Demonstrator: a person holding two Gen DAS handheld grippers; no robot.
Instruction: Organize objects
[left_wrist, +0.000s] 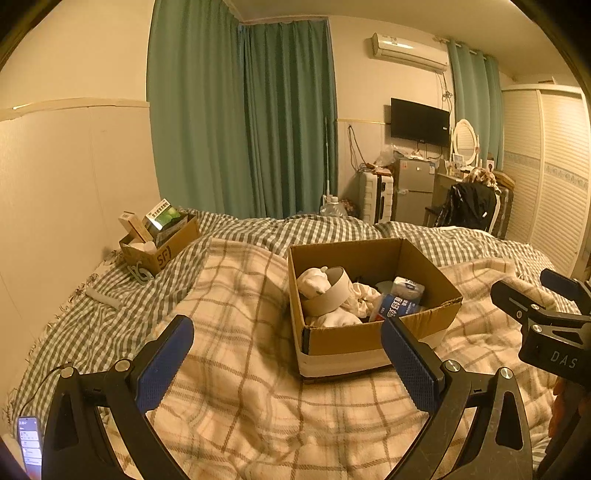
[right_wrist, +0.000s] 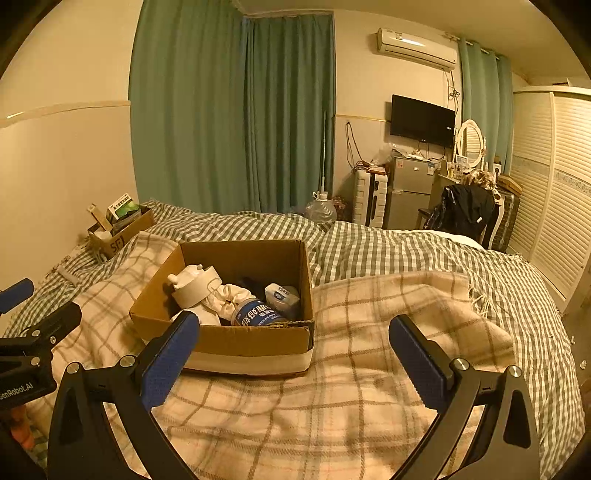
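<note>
Cardboard box (left_wrist: 369, 332) sits on the bed's plaid blanket (left_wrist: 240, 387), holding soft white cloth (right_wrist: 232, 295) and a slippery bottle (right_wrist: 258, 314). Left hand-held gripper (left_wrist: 288, 354) and right hand-held gripper (right_wrist: 295, 354) gape, empty. Contents judged light; grip the bottle mid-body.

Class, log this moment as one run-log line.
left claw: open, empty | right claw: open, empty | cardboard box: on blanket, filled

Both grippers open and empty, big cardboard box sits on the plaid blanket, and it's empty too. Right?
Not quite. The big cardboard box is not empty: the right wrist view shows a blue-labelled bottle, white cloth and a tissue pack inside. The rest holds: left gripper and right gripper jaws open, empty, box on the plaid blanket.
</note>
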